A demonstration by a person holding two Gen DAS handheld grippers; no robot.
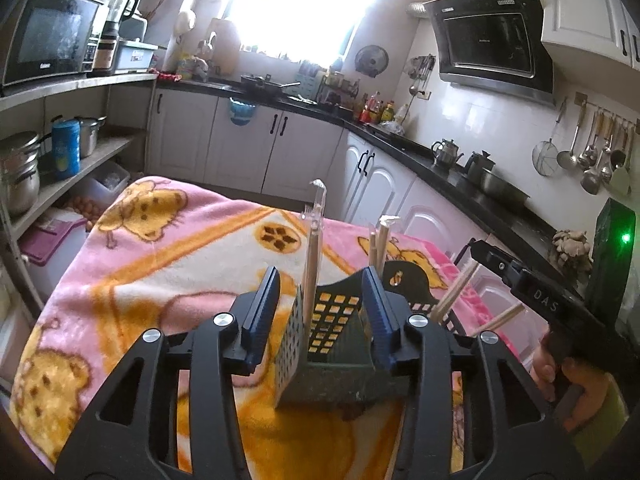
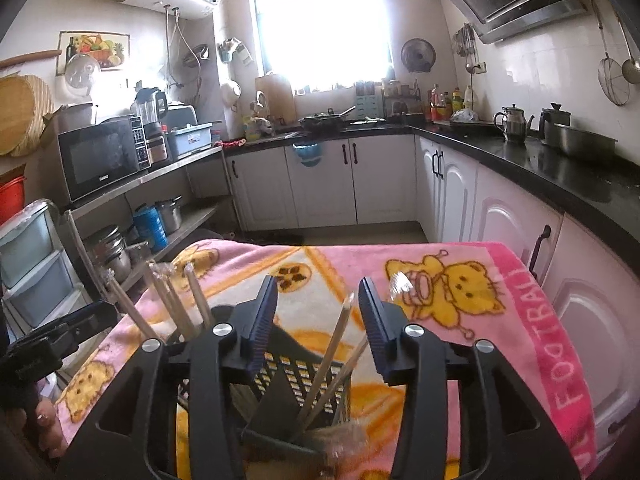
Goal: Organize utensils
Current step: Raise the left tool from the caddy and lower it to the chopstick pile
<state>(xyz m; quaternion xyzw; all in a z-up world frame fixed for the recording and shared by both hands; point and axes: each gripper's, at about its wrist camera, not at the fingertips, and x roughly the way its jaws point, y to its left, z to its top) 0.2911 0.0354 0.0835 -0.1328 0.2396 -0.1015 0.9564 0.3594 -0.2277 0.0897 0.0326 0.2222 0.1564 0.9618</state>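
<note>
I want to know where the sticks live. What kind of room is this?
It looks like a home kitchen. There is a microwave on a shelf, a range hood on the wall, and ladles hanging above a dark countertop with a kettle.

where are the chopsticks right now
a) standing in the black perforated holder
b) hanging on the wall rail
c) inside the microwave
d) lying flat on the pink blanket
a: the wooden chopsticks stand tilted inside the black perforated holder, which sits on the pink blanket; both the left gripper and the right gripper are open around it.
</note>
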